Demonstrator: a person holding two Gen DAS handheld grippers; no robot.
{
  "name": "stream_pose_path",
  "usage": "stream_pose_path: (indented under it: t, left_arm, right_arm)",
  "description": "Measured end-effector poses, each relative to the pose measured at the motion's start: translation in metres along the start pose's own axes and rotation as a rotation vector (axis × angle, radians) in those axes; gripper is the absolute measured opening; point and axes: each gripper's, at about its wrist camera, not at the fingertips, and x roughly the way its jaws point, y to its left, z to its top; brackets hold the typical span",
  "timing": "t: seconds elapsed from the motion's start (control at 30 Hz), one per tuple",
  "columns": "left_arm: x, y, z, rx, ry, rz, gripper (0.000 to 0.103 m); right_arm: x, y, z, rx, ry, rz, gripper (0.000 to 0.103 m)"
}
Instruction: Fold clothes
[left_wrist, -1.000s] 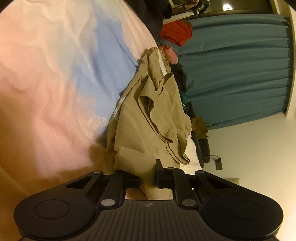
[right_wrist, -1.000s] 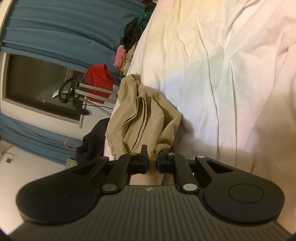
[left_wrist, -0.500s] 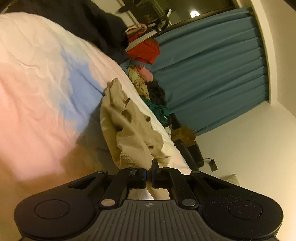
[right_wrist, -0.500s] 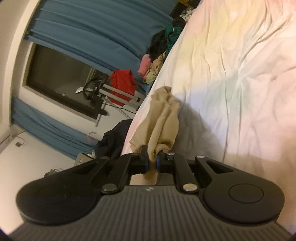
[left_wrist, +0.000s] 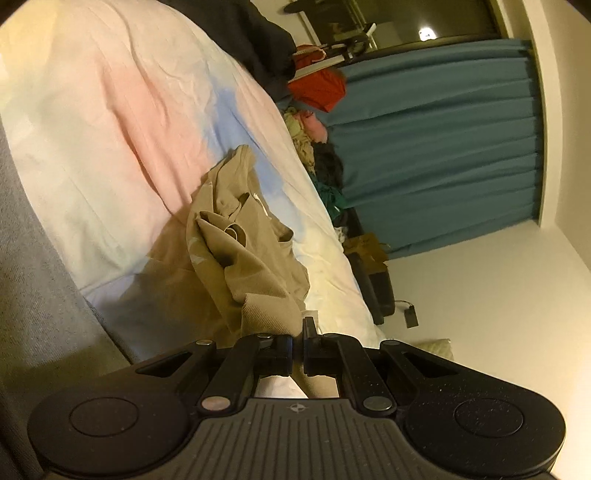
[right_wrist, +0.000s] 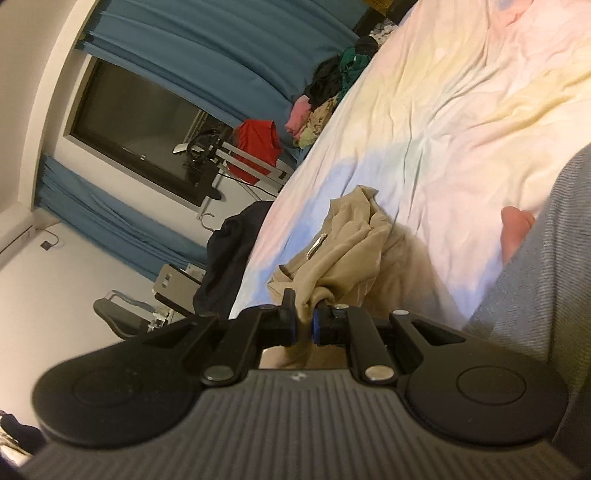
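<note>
Pastel bedsheet (left_wrist: 147, 122) under tan garment (left_wrist: 243, 254), both jaws pinching it; bare foot (right_wrist: 515, 230) only rightward.

matte black ribbed tongs (left_wrist: 298, 332), grey sleeve (right_wrist: 535, 277)

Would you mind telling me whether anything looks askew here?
The tan garment is bunched and twisted rather than flat on the bedsheet, pinched by the left gripper and the right gripper.

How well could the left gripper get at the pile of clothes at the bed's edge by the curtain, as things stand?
Probably not: the left gripper is shut on the tan garment, and the pile of clothes lies well beyond it, across the bed.
</note>
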Motion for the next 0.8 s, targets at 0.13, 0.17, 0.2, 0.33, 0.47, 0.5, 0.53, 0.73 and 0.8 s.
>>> stream_pose_path:
  t: [0.13, 0.17, 0.2, 0.33, 0.47, 0.5, 0.53, 0.73, 0.8]
  left_arm:
    - [0.021, -0.024, 0.028, 0.036, -0.011, 0.058, 0.005]
    - [0.032, -0.032, 0.039, 0.048, -0.016, 0.077, 0.005]
    - [0.040, -0.037, 0.049, 0.052, -0.020, 0.084, 0.005]
    - [0.083, -0.057, 0.092, 0.078, -0.020, 0.121, 0.005]
    - [0.133, -0.071, 0.127, 0.117, -0.026, 0.233, 0.005]
    - [0.144, -0.072, 0.133, 0.125, -0.032, 0.258, 0.005]
    - [0.155, -0.070, 0.140, 0.132, -0.031, 0.269, 0.006]
    - [0.218, -0.045, 0.173, 0.168, 0.007, 0.303, 0.006]
    - [0.228, -0.032, 0.177, 0.156, 0.009, 0.302, 0.007]
  right_arm:
    - [0.029, 0.011, 0.018, 0.010, -0.014, -0.018, 0.012]
    - [0.036, 0.014, 0.022, 0.013, -0.018, -0.023, 0.012]
    - [0.043, 0.017, 0.027, 0.015, -0.021, -0.027, 0.012]
    - [0.085, 0.029, 0.052, 0.024, -0.038, -0.055, 0.012]
    - [0.141, 0.039, 0.072, -0.007, -0.057, -0.113, 0.012]
    - [0.154, 0.040, 0.074, -0.012, -0.059, -0.123, 0.012]
    - [0.166, 0.037, 0.077, -0.011, -0.058, -0.135, 0.012]
    - [0.233, 0.017, 0.089, -0.018, -0.037, -0.194, 0.012]
    - [0.249, 0.010, 0.091, -0.035, -0.013, -0.206, 0.012]
